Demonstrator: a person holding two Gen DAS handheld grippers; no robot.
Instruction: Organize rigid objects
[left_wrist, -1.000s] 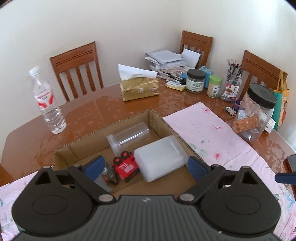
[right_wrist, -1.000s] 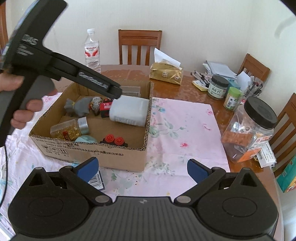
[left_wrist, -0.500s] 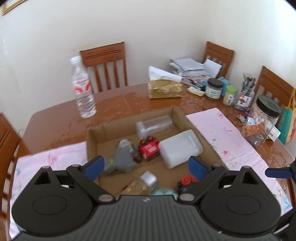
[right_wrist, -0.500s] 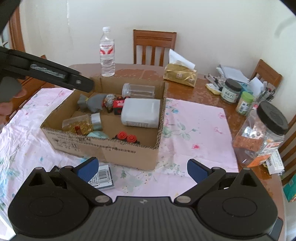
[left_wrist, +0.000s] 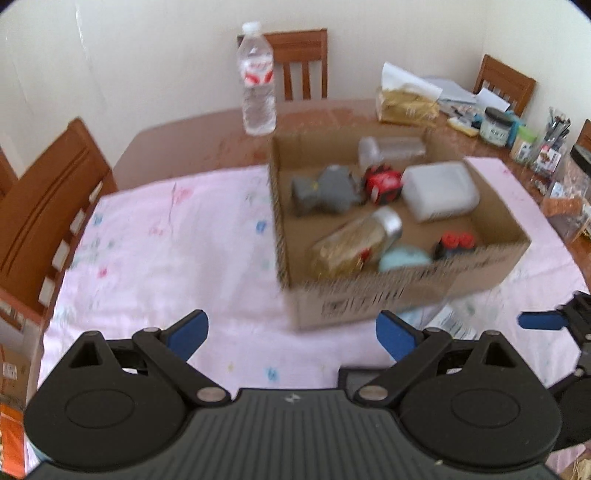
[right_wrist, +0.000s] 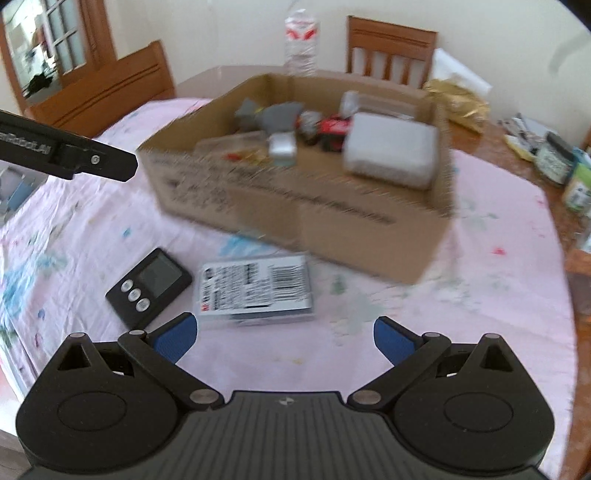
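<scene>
A cardboard box (left_wrist: 406, 295) (right_wrist: 295, 210) stands on the pink cloth and holds several items: a white plastic container (left_wrist: 439, 192), a grey object (left_wrist: 325, 190), a red and black item (left_wrist: 382, 181), a jar with a silver lid (left_wrist: 354, 243) and a clear jar (left_wrist: 391, 147). On the cloth in front of the box lie a black digital timer (right_wrist: 149, 282) and a flat labelled package (right_wrist: 256, 290). My left gripper (left_wrist: 291, 330) is open and empty above the cloth, left of the box. My right gripper (right_wrist: 282, 334) is open and empty just short of the package.
A water bottle (left_wrist: 258, 81) stands behind the box. A tissue pack (left_wrist: 406, 101), jars (left_wrist: 496, 125) and stationery crowd the far right of the table. Wooden chairs (left_wrist: 40, 206) ring the table. The left gripper's finger (right_wrist: 74, 157) reaches in at the left of the right wrist view.
Both grippers have pulled back from the box toward the table's near side and swung left. The timer and package have come into the right wrist view. Both views are motion-blurred.
</scene>
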